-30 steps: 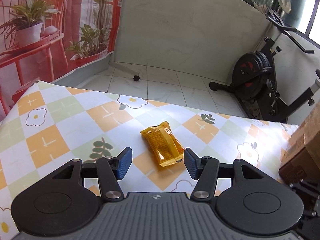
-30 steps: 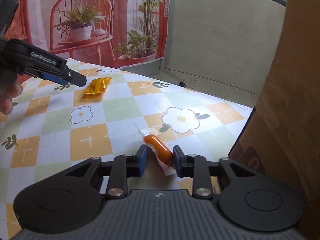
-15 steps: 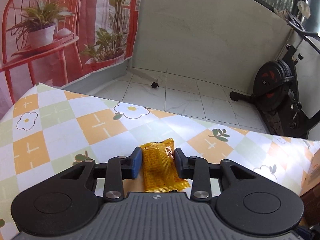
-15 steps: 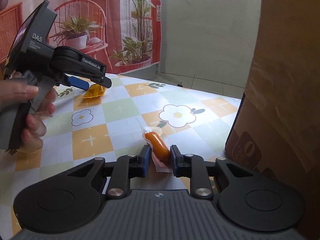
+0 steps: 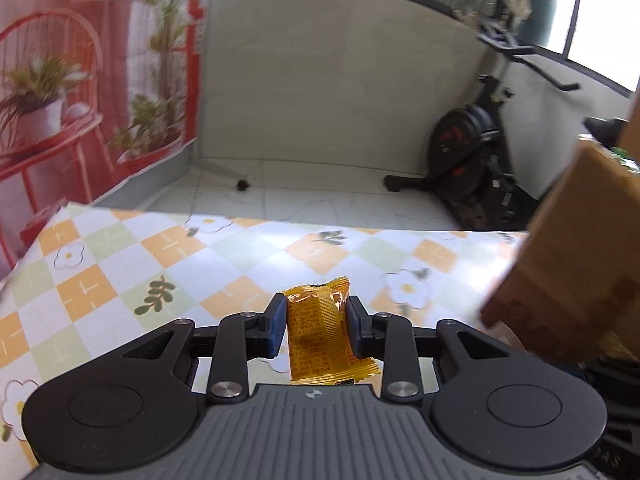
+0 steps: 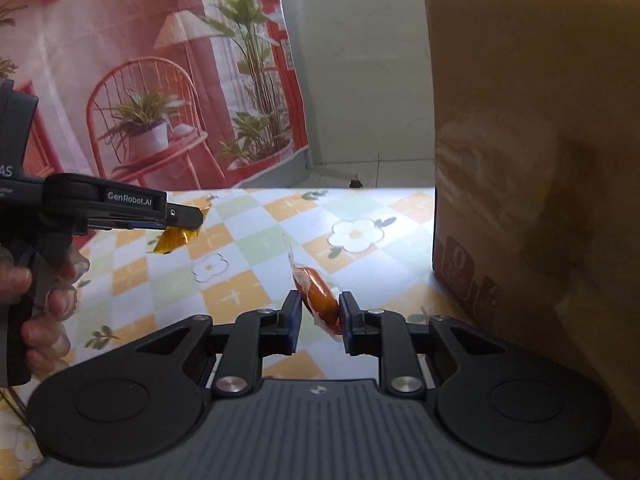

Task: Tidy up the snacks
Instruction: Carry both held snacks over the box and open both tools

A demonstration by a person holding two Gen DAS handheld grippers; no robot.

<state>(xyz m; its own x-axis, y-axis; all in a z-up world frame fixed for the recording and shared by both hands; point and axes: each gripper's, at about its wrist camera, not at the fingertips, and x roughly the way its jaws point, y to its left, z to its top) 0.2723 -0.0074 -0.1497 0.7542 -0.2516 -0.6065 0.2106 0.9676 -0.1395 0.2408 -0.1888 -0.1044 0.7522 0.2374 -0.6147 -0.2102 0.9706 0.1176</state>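
The left gripper (image 5: 316, 330) has its blue pads pressed on both long sides of a yellow snack packet (image 5: 320, 340), which hangs clear of the table (image 5: 120, 248); the packet's near crimped end flares out just in front of the gripper body and its far end pokes up past the fingertips. From the right wrist view the same packet (image 6: 176, 238) shows below the left tool's tip, held above the checked tablecloth at the left, with the person's hand (image 6: 44, 300) wrapped round the handle at the left edge.

The right gripper (image 6: 319, 314) is closed narrowly on a small orange sausage in clear wrap (image 6: 318, 298); it is tilted, its far sealed tail pointing up and left, and it too is off the cloth.

A tall brown cardboard box (image 6: 532, 160) fills the right side of the right wrist view, standing on the table just right of the sausage and close to the right fingertip. In the left wrist view the box (image 5: 572, 264) occupies the right edge, blurred.

The tablecloth between the two grippers and out to the table's far edge is bare. Beyond that edge lie a tiled floor (image 5: 320, 188), a pale wall, and an exercise bike (image 5: 476, 148) far right. A printed backdrop (image 6: 140, 80) of red chairs and plants closes the left.
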